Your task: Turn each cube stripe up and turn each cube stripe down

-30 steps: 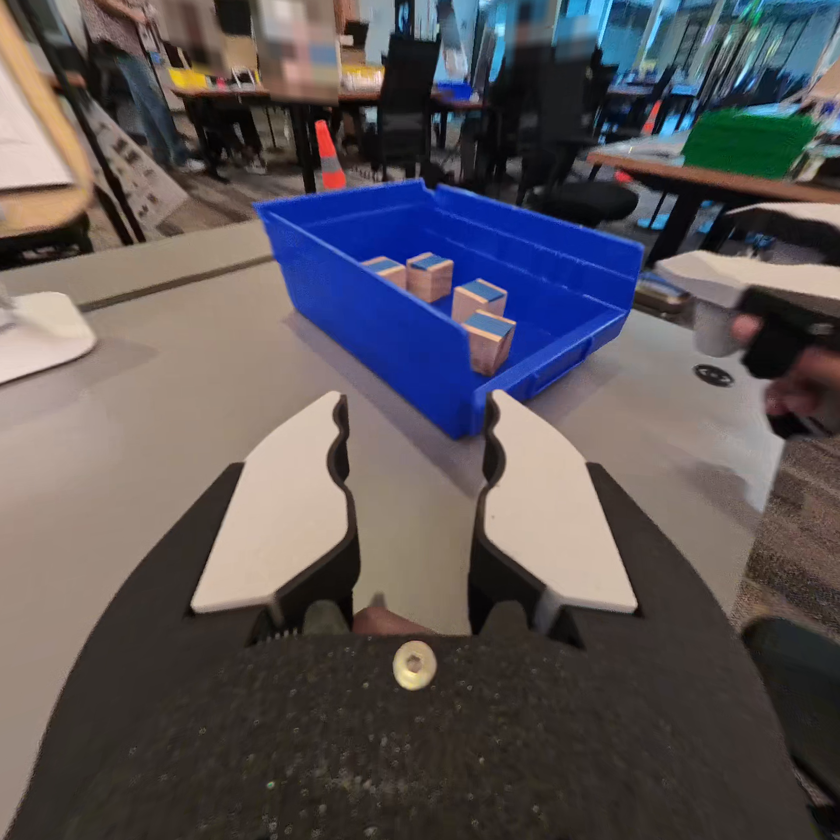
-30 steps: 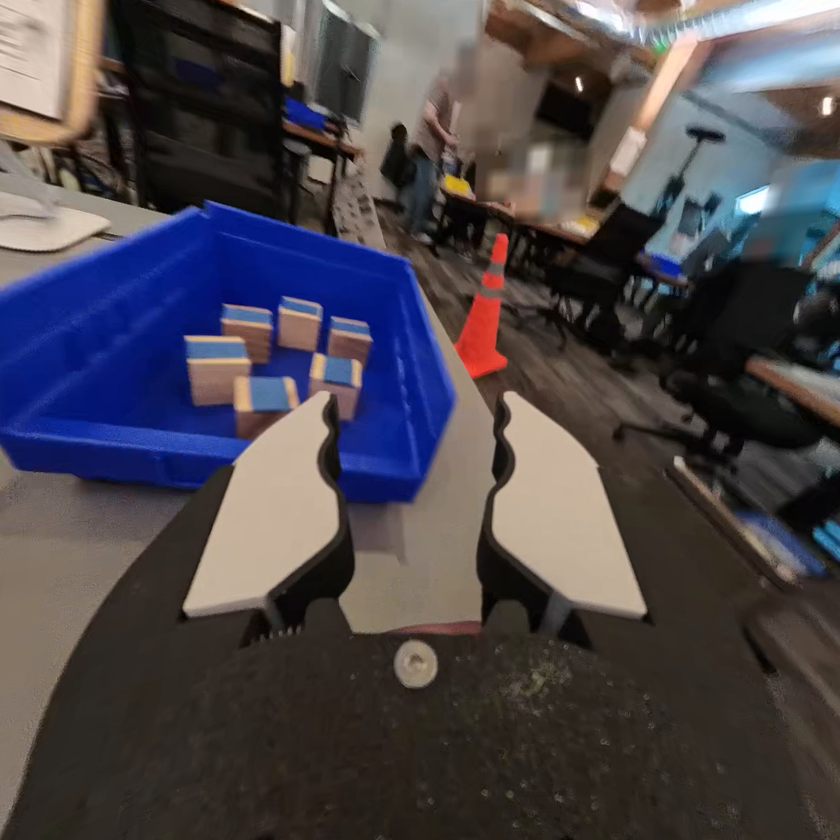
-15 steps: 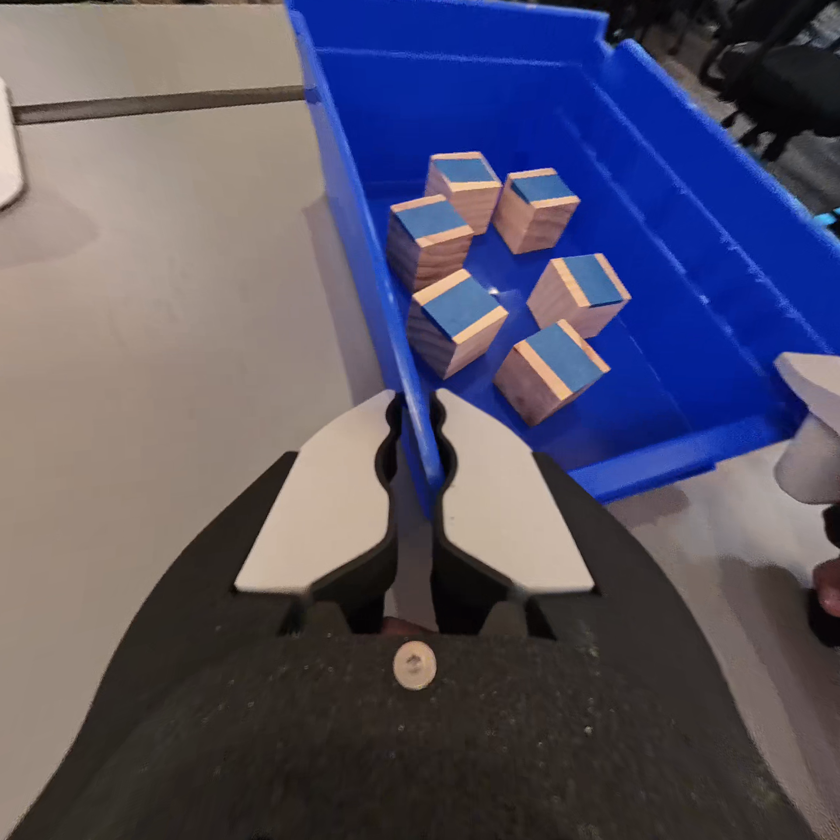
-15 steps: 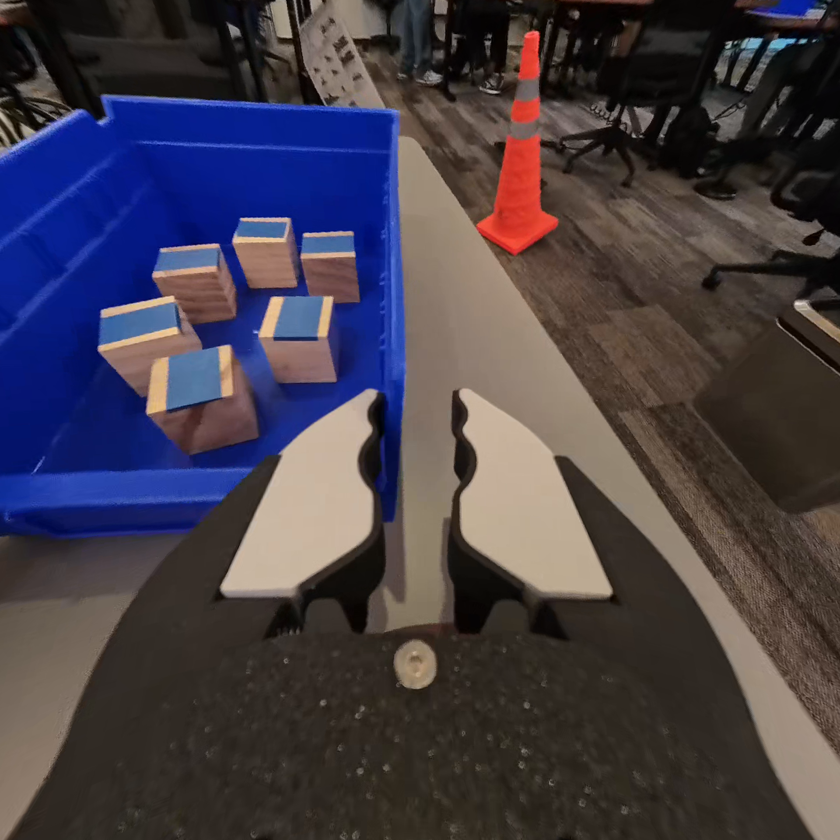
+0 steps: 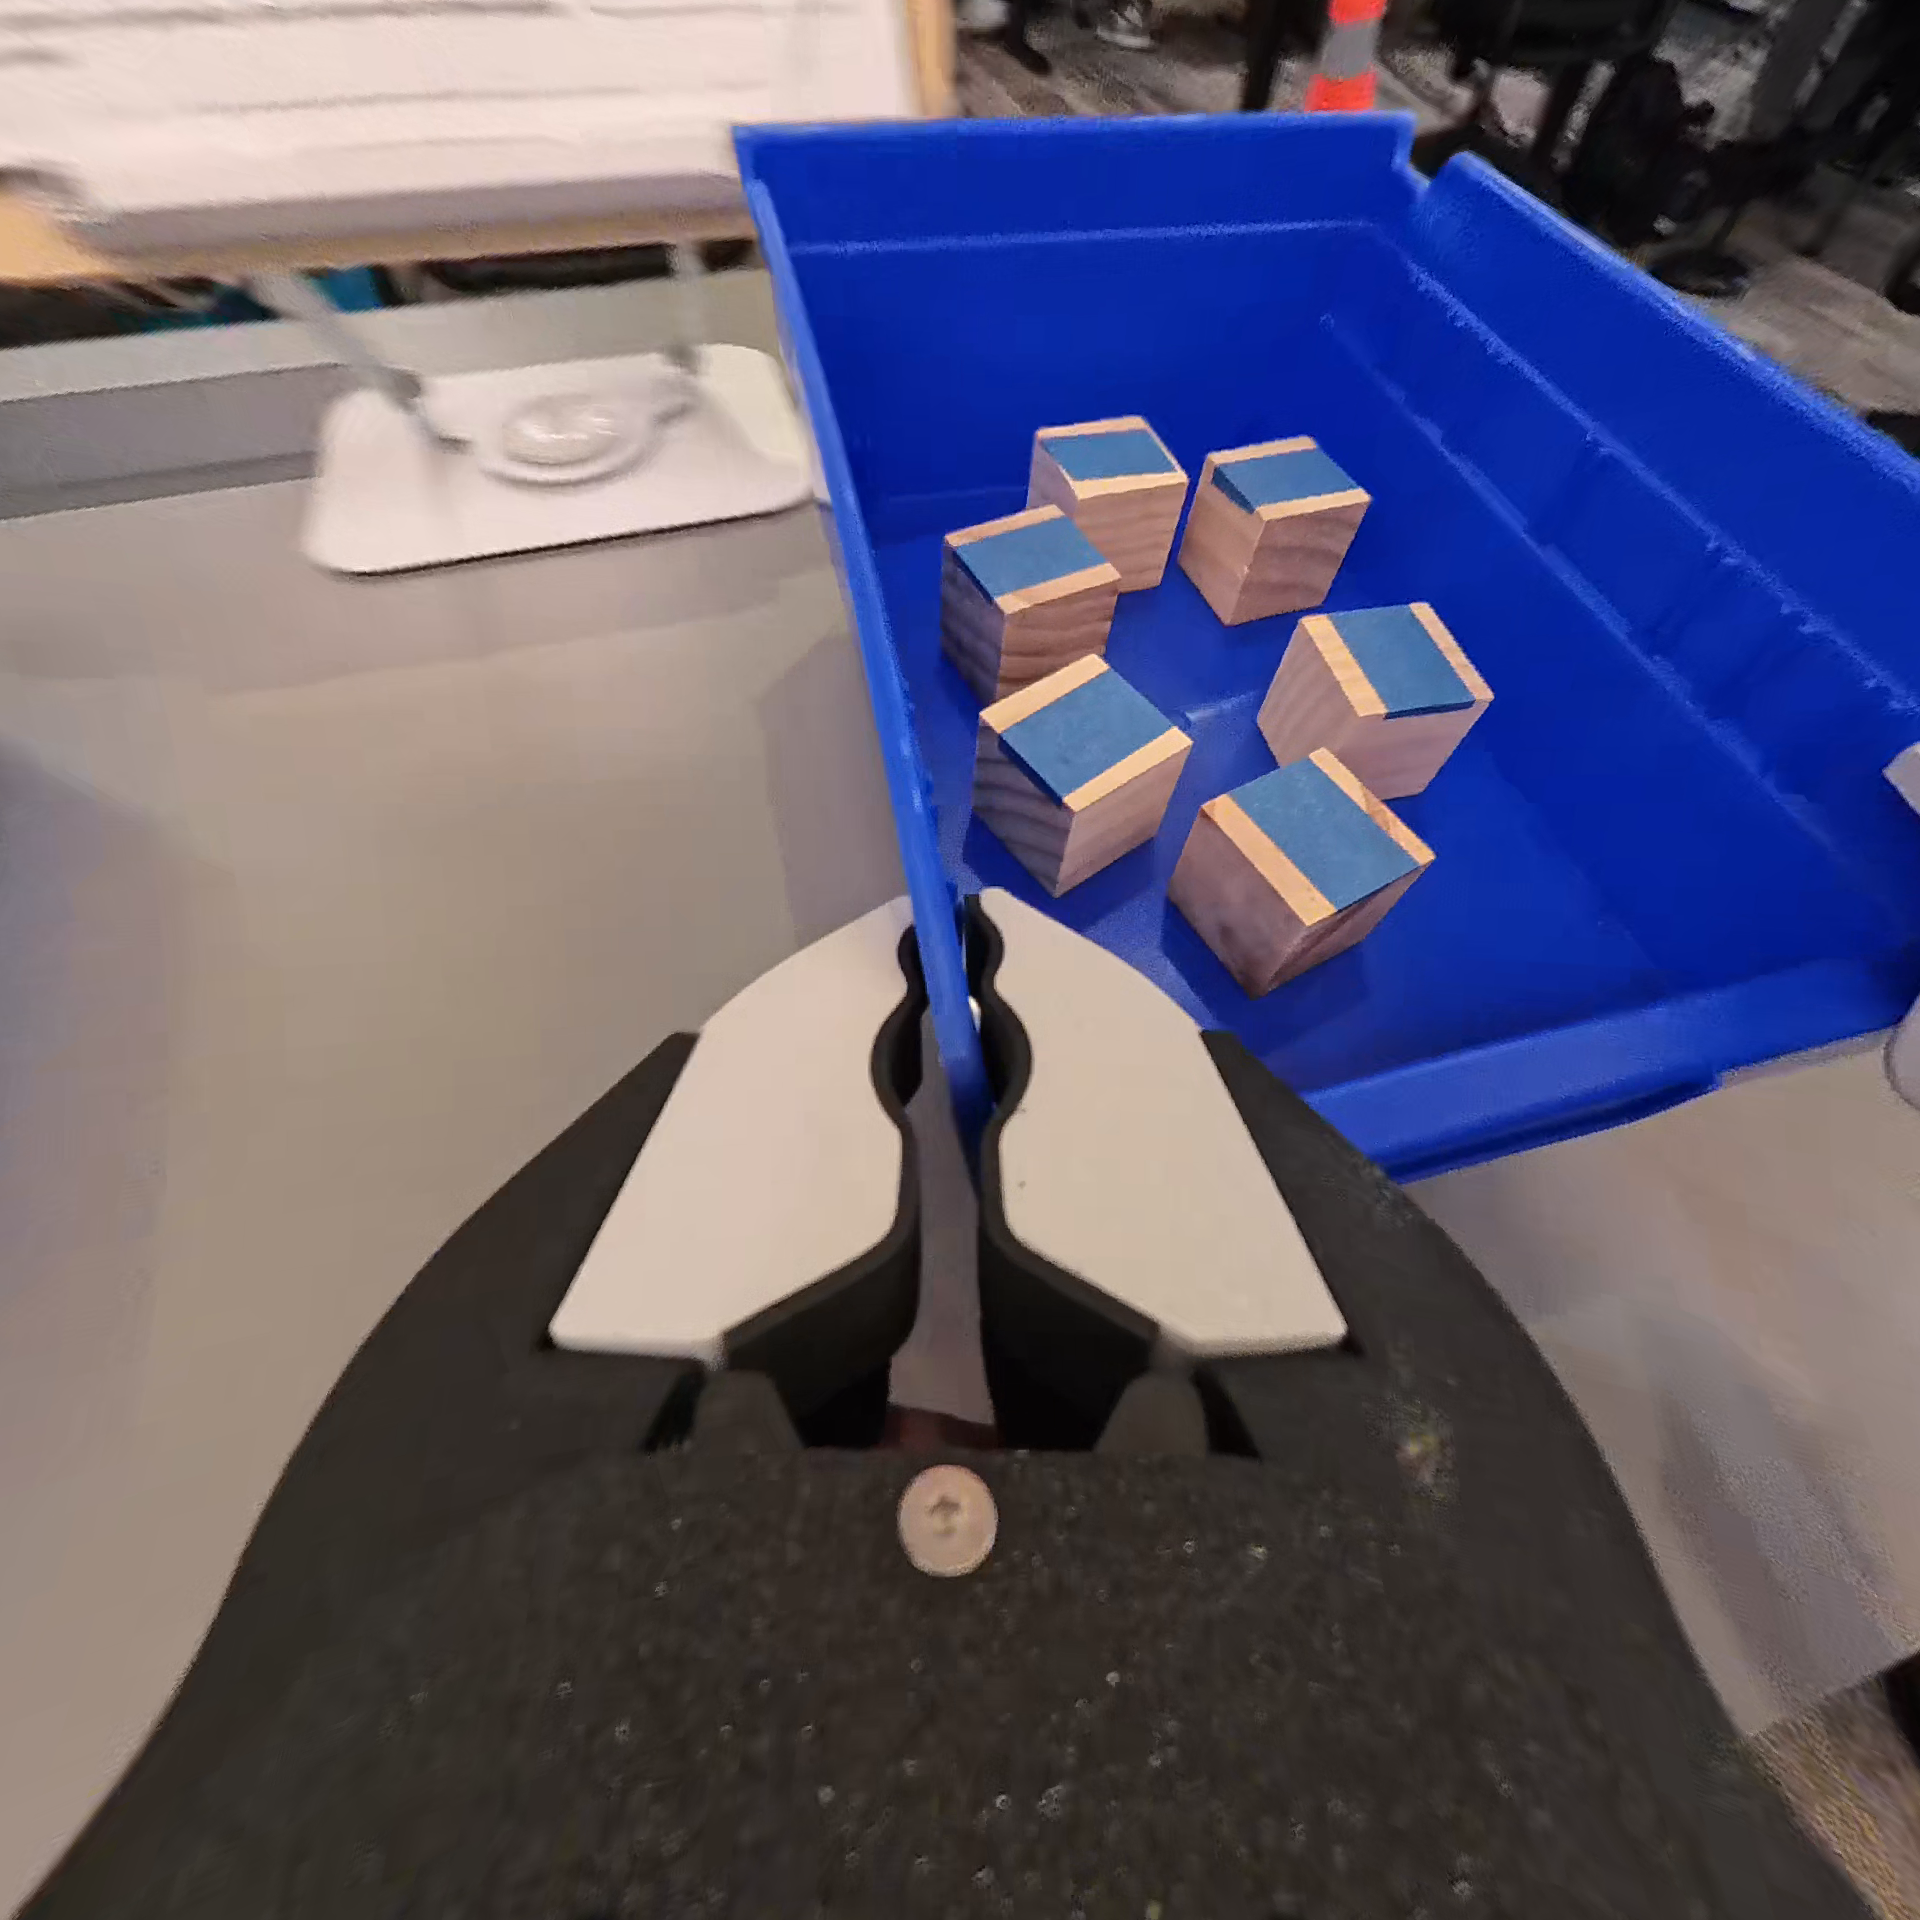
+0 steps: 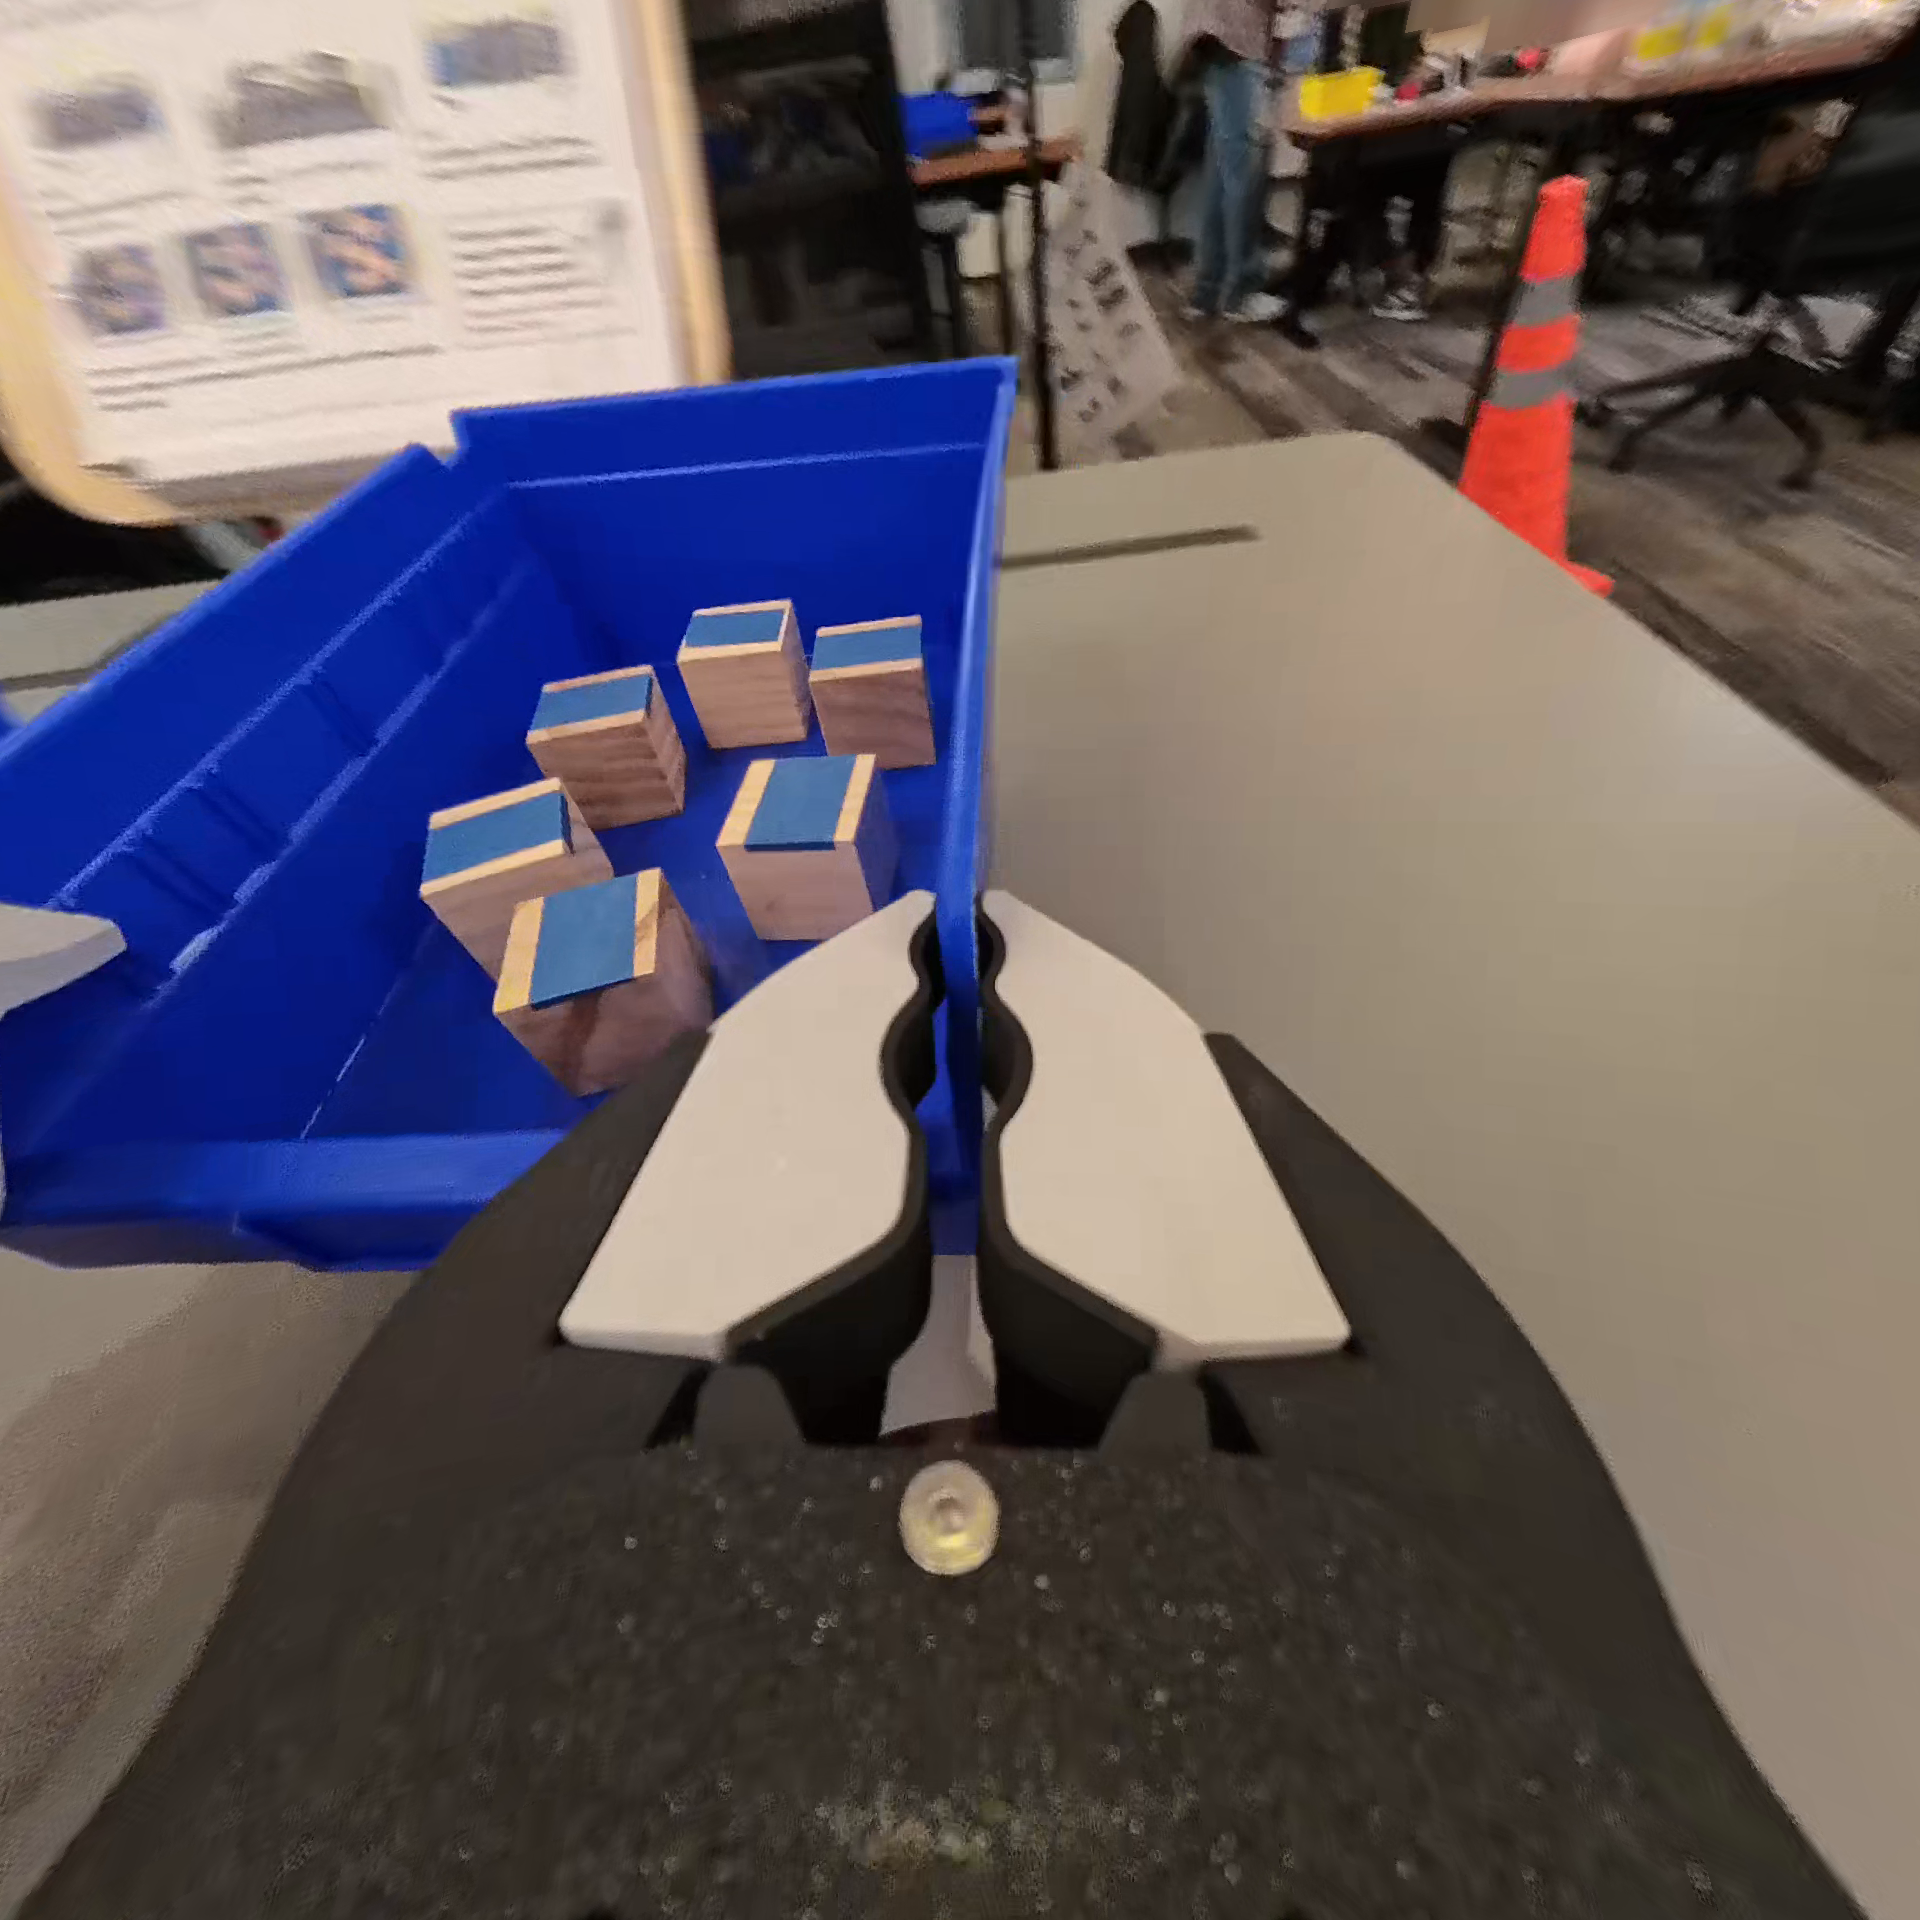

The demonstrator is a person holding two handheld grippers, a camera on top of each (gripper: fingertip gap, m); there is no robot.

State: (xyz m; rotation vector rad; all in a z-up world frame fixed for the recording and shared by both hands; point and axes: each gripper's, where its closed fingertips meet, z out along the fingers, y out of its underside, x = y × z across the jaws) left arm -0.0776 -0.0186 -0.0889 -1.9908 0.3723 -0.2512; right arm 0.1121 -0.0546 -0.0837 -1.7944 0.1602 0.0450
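Left gripper (image 5: 940, 925) pinches the blue bin's (image 5: 1621, 499) side wall; right gripper (image 6: 956, 920) pinches the opposite wall. Six wooden cubes (image 5: 1081, 774) sit inside the bin just ahead of both grippers, blue stripes up. Undersides hidden. Poster board (image 6: 343, 208) beyond is blurred; the left gripper's tip shows cut off at the right view's left edge.

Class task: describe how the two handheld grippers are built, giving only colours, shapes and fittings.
Both look alike. The left gripper and right gripper each have a broad black, speckled, grainy body that forks into two arms. Each arm carries a pale grey, tapering finger plate over a black pad with a wavy inner edge. One silver screw sits centred on each body. No cables or sleeves show.
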